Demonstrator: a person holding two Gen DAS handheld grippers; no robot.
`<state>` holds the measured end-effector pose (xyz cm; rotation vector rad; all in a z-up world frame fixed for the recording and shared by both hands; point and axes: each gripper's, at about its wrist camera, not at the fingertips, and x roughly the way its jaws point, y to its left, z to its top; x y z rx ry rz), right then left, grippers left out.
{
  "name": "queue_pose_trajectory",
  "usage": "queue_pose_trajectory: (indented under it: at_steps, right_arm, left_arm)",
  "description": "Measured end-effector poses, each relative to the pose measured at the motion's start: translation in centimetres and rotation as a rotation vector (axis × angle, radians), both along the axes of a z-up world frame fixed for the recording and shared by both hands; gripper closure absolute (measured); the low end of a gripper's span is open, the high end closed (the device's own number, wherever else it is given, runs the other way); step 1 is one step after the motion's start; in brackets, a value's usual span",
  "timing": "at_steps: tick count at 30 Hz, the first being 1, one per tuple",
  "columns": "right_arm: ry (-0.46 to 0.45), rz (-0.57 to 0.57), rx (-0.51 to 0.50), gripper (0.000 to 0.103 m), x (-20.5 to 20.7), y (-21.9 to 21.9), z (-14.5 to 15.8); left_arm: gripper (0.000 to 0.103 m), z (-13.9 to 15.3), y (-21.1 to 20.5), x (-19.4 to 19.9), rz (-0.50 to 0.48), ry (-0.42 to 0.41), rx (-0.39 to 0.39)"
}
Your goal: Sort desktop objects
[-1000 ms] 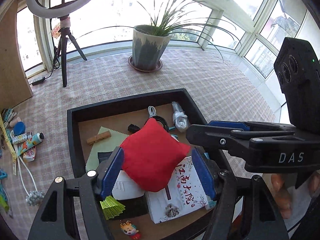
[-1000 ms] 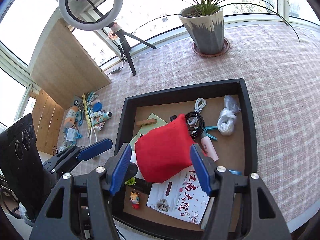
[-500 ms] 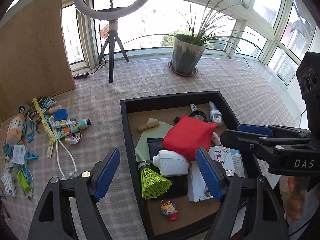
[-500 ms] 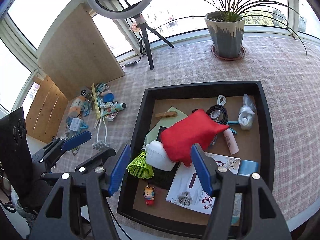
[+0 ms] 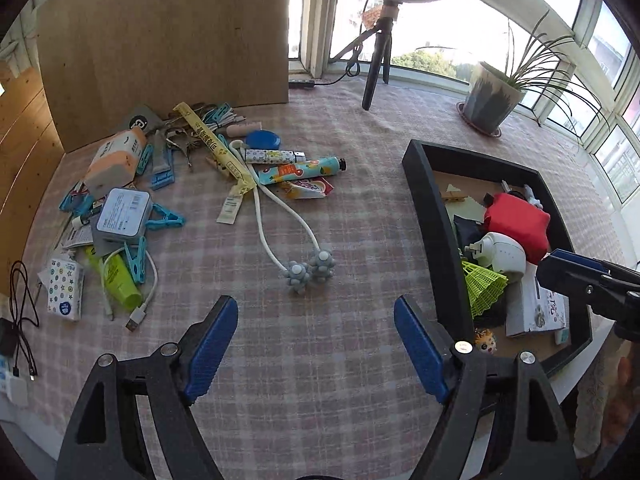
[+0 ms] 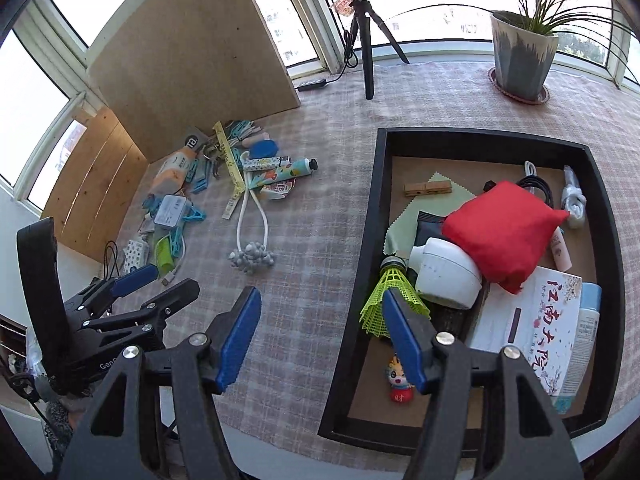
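The left gripper (image 5: pixel 314 344) hangs above bare checked tablecloth (image 5: pixel 340 360) with its blue pads (image 5: pixel 212 340) spread wide and nothing between them. Just ahead at 12 o'clock lies a white cord massager with two grey knobbed balls (image 5: pixel 309 270); its long axis runs from the balls near the gripper away toward 11 o'clock, where the loop end meets the unsorted heap. That heap spreads from 9 to 11 o'clock: a lime green tube (image 5: pixel 116 276), a white USB cable (image 5: pixel 138 312), a grey-blue box (image 5: pixel 122 216) over turquoise clothes pegs (image 5: pixel 164 218), an orange-and-white pack (image 5: pixel 116 158), a yellow paper strip (image 5: pixel 216 146) and a printed tube (image 5: pixel 300 169) whose black cap points to 3 o'clock. The right gripper (image 6: pixel 320 330) is likewise parted and empty, straddling the left wall of the black tray (image 6: pixel 360 280) at the table's near edge. Inside the tray, near to far, sit a small tiger figurine (image 6: pixel 397 380), a yellow-green shuttlecock (image 6: pixel 386 300) with its cork toward 12 o'clock, a white rounded device (image 6: pixel 444 274), a printed booklet (image 6: pixel 536 320), a red cloth pouch (image 6: pixel 502 228) lying over its neighbours, a wooden clothespin (image 6: pixel 428 189) lying crosswise, and black cable coils (image 6: pixel 536 186). Farther off stand a ring-light tripod (image 6: pixel 366 28), a potted plant (image 6: pixel 520 52) and a brown board (image 6: pixel 192 48) behind the heap.
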<state>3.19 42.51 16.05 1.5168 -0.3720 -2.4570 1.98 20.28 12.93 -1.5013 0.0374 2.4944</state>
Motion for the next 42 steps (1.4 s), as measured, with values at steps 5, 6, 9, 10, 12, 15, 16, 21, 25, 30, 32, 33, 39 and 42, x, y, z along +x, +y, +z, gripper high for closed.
queue_pose_trajectory:
  at_steps: [5,6,9,10,12,15,16,21,25,30,32,33,39,42]
  right_arm:
    - [-0.035,0.054,0.015,0.041,-0.3,-5.7,-2.4]
    - [-0.038,0.062,0.015,0.041,-0.3,-6.8,-2.8]
    - [-0.035,0.086,0.034,0.041,-0.3,-9.8,-3.6]
    - [-0.029,0.095,0.046,0.041,-0.2,-10.8,-3.8]
    - [-0.009,0.106,0.085,0.041,0.0,-12.6,-4.0]
    - [0.024,0.134,0.118,0.041,0.3,-15.0,-4.1]
    - [0.035,0.141,0.133,0.041,0.3,-15.6,-4.2]
    - [0.070,0.113,0.209,0.041,-0.4,-17.2,-5.7]
    - [0.036,0.054,0.238,0.041,-1.3,-17.0,-8.6]
    - [-0.001,-0.025,0.259,0.041,-2.3,-16.0,-12.3]
    - [0.033,-0.051,0.275,0.039,-2.2,-15.8,-12.7]
    - [0.054,-0.055,0.294,0.039,-2.2,-15.9,-12.8]
    - [0.125,-0.049,0.355,0.020,-1.8,-16.9,-13.6]
    - [0.151,-0.074,0.353,0.011,-1.4,-16.6,-13.7]
  left_arm:
    - [0.024,-2.6,-4.6,-0.2,0.047,-0.039,-0.009]
    - [0.024,-3.1,-5.4,-0.4,0.058,-0.045,-0.007]
    - [0.024,-3.8,-7.9,-0.7,0.088,-0.038,0.019]
    - [0.024,-3.9,-8.7,-0.9,0.102,-0.040,0.031]
    - [0.024,-4.0,-10.0,-1.1,0.136,-0.051,0.041]
    - [0.021,-3.5,-11.2,-0.9,0.158,-0.022,0.007]
    - [0.019,-3.6,-11.5,-0.9,0.160,-0.003,-0.016]
    - [0.012,-5.9,-13.3,-2.0,0.139,-0.003,-0.021]
    - [0.012,-8.9,-15.5,-2.5,0.167,-0.033,-0.015]
    - [0.011,-11.8,-17.3,-2.6,0.173,-0.064,-0.025]
    - [0.010,-12.1,-17.3,-2.5,0.152,-0.027,-0.046]
    - [0.009,-12.2,-17.2,-2.5,0.141,-0.016,-0.063]
    - [0.000,-12.6,-16.9,-2.3,0.108,0.041,-0.087]
    - [0.000,-12.5,-17.0,-2.4,0.111,0.059,-0.084]
